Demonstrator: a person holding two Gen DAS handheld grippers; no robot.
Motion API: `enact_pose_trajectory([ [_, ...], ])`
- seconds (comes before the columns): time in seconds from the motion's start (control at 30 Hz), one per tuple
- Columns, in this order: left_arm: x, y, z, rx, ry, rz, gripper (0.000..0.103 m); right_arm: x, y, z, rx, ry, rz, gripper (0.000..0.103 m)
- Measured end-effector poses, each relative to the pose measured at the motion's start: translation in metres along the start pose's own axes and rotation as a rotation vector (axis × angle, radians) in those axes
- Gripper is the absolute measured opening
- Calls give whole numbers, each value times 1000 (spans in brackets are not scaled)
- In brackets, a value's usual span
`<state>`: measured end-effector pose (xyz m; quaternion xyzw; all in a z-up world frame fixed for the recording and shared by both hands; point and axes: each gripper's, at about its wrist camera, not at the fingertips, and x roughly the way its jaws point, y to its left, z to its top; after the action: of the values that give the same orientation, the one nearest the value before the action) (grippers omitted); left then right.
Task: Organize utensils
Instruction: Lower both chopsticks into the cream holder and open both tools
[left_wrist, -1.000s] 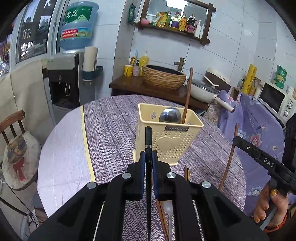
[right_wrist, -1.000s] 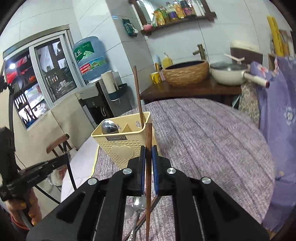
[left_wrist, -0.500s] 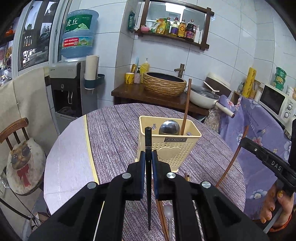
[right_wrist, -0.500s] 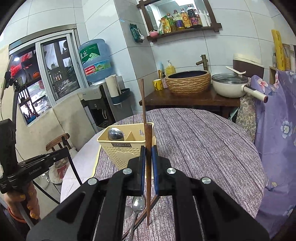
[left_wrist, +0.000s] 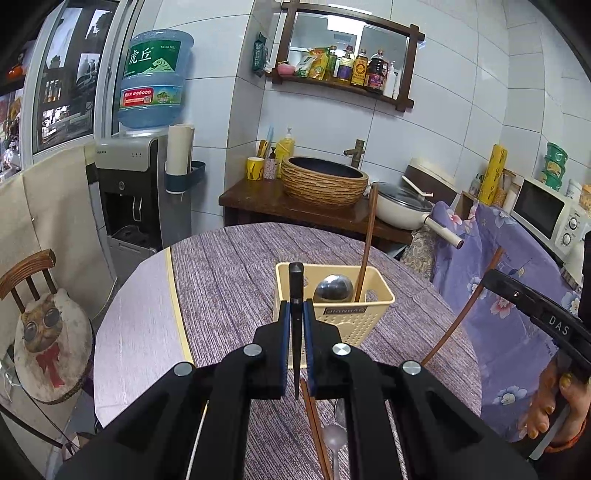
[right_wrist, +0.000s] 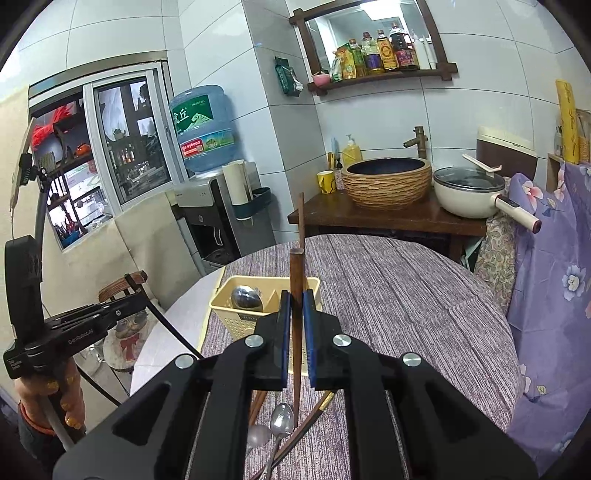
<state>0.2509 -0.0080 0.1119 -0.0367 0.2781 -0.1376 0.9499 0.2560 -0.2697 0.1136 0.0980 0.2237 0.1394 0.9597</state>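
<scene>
My left gripper (left_wrist: 296, 310) is shut on a black chopstick (left_wrist: 296, 280) that stands upright between the pads, its tip hanging above the table. My right gripper (right_wrist: 296, 314) is shut on a brown chopstick (right_wrist: 295, 273), also upright. Both hang in front of a yellow utensil caddy (left_wrist: 354, 325) (right_wrist: 236, 321). The caddy holds a metal spoon, bowl up (left_wrist: 334, 290), and one brown chopstick (left_wrist: 365, 243). Each view shows the other gripper out to the side (left_wrist: 491, 277) (right_wrist: 140, 299). Loose chopsticks (right_wrist: 314, 410) and spoons (right_wrist: 282, 413) lie on the cloth below.
The round table (left_wrist: 229, 280) wears a purple striped cloth. A chair with a cat cushion (left_wrist: 48, 339) stands left, beside a water dispenser (left_wrist: 136, 192). Behind are a wooden counter with a woven basin (left_wrist: 325, 181) and a pot (left_wrist: 402, 210). Purple floral fabric (left_wrist: 491, 295) hangs at the right.
Both grippers have risen with their chopsticks still held. The chopstick tips now hang higher over the table, and the caddy looks smaller and farther below.
</scene>
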Motion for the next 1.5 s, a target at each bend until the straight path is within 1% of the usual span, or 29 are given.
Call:
enact_pose_trajectory([
  [0.17, -5, -4, 24, 8, 7, -40, 8, -1, 5, 27, -4, 0, 25, 8],
  [0.3, -13, -6, 53, 6, 0, -62, 8, -6, 13, 59, -13, -15, 46, 8],
  [0.43, -28, -8, 90, 7, -61, -51, 8, -14, 26, 92, -42, -62, 36, 8],
  [0.57, -36, -8, 129, -25, -109, -62, 8, -17, 35, 129, -35, -113, 18, 8],
  [0.63, -33, -10, 142, -26, -133, -37, 8, -14, 41, 142, -40, -143, 2, 8],
  [0.7, -26, -12, 147, -19, -148, -5, 8, -5, 45, 148, -42, -149, -14, 8],
  [0.77, -14, -13, 144, -10, -154, 17, 8, 5, 48, 146, -52, -161, -35, 8],
  [0.83, -1, -12, 136, -10, -147, 33, 8, 22, 47, 136, -58, -143, -60, 8],
  [0.93, 23, -12, 118, -10, -106, 41, 8, 50, 38, 117, -21, -93, -64, 8],
  [1.07, 52, -9, 89, -14, -48, 55, 8, 75, 26, 90, 8, -45, -78, 8],
  [1.3, 84, -3, 53, -25, 43, 60, 8, 96, 13, 60, 28, -8, -105, 8],
  [1.37, 88, -3, 47, -26, 50, 62, 8, 102, 10, 54, 28, 4, -109, 8],
  [1.47, 87, -4, 43, -9, 42, 70, 13, 107, 5, 47, 37, 15, -111, 9],
  [1.5, 85, -5, 42, -3, 35, 73, 24, 108, 4, 45, 38, 17, -112, 14],
])
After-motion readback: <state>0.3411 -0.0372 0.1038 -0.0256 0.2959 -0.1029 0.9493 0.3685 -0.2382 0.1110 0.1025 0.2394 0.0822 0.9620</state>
